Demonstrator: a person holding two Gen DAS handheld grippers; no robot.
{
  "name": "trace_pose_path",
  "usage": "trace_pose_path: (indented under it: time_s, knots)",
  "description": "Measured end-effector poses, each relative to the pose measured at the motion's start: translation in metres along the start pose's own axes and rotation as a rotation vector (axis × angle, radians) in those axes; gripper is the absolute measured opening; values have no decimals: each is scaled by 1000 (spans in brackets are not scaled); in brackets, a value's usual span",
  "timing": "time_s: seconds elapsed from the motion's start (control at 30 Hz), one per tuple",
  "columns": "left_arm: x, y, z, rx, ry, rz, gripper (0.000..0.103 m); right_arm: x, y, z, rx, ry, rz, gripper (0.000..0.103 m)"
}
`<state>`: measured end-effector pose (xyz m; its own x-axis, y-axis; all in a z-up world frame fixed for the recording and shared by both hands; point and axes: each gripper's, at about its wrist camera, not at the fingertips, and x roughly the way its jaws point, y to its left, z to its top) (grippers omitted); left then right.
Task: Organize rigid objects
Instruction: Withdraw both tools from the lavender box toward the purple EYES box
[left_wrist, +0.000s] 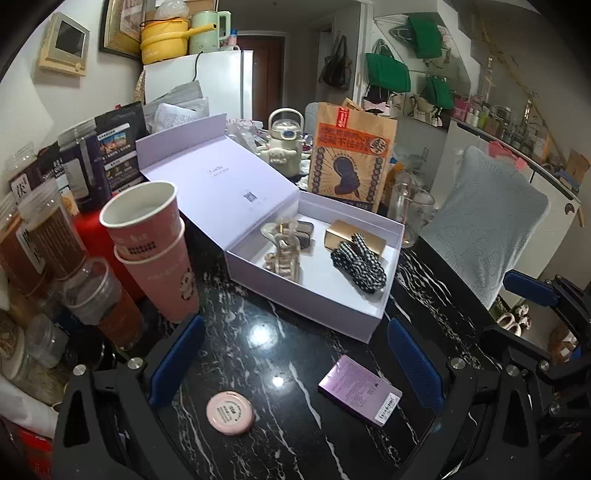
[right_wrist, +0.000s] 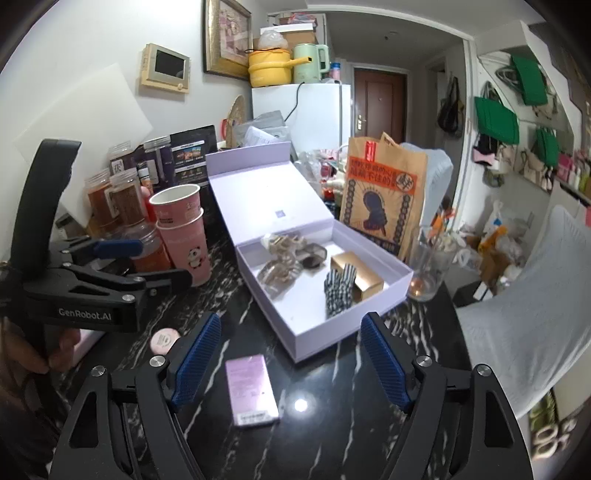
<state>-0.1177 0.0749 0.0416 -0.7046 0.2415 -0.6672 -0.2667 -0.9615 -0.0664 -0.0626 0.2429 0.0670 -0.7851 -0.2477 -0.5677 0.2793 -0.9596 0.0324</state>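
An open lavender gift box (left_wrist: 306, 299) (right_wrist: 295, 334) stands on the black marble table with its lid folded back. Inside lie a gold box (left_wrist: 347, 234) (right_wrist: 360, 275), a black-and-white striped hair clip (left_wrist: 360, 266) (right_wrist: 338, 291) and beige hair clips (left_wrist: 282, 253) (right_wrist: 277, 271). On the table in front lie a small purple box (left_wrist: 360, 389) (right_wrist: 251, 387) and a round pink compact (left_wrist: 231, 412) (right_wrist: 165, 339). My left gripper (left_wrist: 295, 363) (right_wrist: 155, 262) is open above them, touching neither. My right gripper (right_wrist: 291, 363) is open, with the purple box on the table below, near its left finger.
Stacked pink paper cups (left_wrist: 147, 240) (right_wrist: 184, 236) and several jars (left_wrist: 44, 236) crowd the left side. A brown paper bag (left_wrist: 351, 162) (right_wrist: 384, 192) and a glass (left_wrist: 410, 210) (right_wrist: 428, 266) stand behind the box. A padded chair (left_wrist: 484, 229) is at the right.
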Motion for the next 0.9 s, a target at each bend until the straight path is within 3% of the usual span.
trace_pose_path:
  time_s: [0.43,0.77,0.9]
  knots:
    - [23,-15,-32,62,35,-147,101,5,-8,-46,69,91,8,80]
    - [63,-31,-51,214,84,-247,101,13,-18,-80,123,149,-7,80]
    - [78,-40,-58,261,115,-325,101,17,-20,-88,130,165,-6,80]
